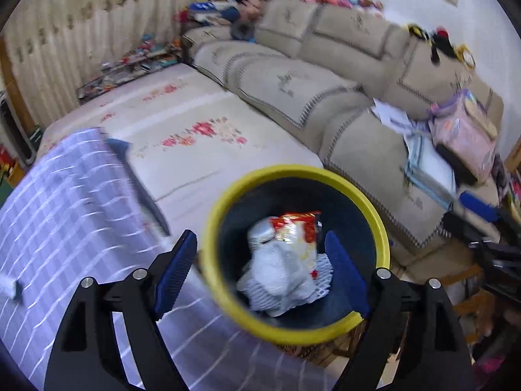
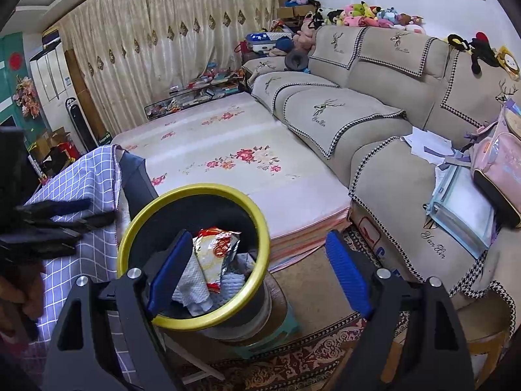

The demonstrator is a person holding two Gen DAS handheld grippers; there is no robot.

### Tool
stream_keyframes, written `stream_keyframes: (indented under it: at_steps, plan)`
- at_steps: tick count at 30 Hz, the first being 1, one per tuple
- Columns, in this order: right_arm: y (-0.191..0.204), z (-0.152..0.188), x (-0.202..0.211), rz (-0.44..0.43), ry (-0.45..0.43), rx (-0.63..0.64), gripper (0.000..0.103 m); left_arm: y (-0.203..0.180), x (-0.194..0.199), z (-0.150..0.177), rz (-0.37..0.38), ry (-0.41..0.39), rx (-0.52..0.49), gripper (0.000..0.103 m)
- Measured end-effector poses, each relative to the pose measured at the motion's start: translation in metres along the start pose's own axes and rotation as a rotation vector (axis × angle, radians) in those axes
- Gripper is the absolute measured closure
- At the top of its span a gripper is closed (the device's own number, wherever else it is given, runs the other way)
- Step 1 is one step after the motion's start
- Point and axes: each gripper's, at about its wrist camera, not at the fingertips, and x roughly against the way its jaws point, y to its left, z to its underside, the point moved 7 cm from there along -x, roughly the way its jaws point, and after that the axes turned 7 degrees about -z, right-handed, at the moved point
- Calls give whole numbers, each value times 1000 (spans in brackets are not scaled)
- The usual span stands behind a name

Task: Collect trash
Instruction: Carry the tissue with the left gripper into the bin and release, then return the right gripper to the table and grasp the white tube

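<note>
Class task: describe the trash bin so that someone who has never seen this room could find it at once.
Start at the long beige sofa and the floral mat before it. At the mat's near corner stands the trash bin, round and dark. Its bright yellow rim and the red-and-white snack wrapper inside set it apart.

The left gripper [image 1: 260, 260] was seen with its blue-padded jaws spread wide and nothing clasped between them; it was pointed down over a bin with a yellow rim [image 1: 228, 296]; inside the dark bin a red and white snack wrapper [image 1: 298, 229] was seen lying on crumpled white paper [image 1: 280, 280]; a purple checked cloth [image 1: 62, 215] was spread to the left; a floral mattress [image 1: 195, 130] was laid behind it, against a beige sofa [image 1: 293, 84]; a pink backpack [image 1: 465, 137] was propped on the sofa at right; the whole view was blurred.
</note>
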Motion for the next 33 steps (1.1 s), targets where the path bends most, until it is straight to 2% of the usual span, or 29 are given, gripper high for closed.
stream_keyframes:
  at_steps: [4, 9, 15, 22, 25, 28, 33]
  plan:
    - [20, 1, -9, -28, 18, 30, 23, 64, 56, 13, -74, -69, 87, 16]
    - [71, -4, -23, -106, 40, 107, 23, 168, 129, 60, -231, -131, 251, 13]
    - [182, -8, -45, -274, 82, 253, 23, 290, 197, 133, -460, -180, 444, 12]
    - [326, 9, -73, -493, 161, 450, 23, 400, 234, 205, -656, -191, 603, 12]
    - [381, 17, -86, -549, 185, 542, 23, 428, 234, 231, -684, -193, 637, 12]
    - [427, 23, -101, -585, 190, 616, 23, 441, 228, 250, -651, -203, 676, 12]
    - [475, 26, -134, -598, 194, 717, 23, 436, 221, 248, -612, -214, 671, 12]
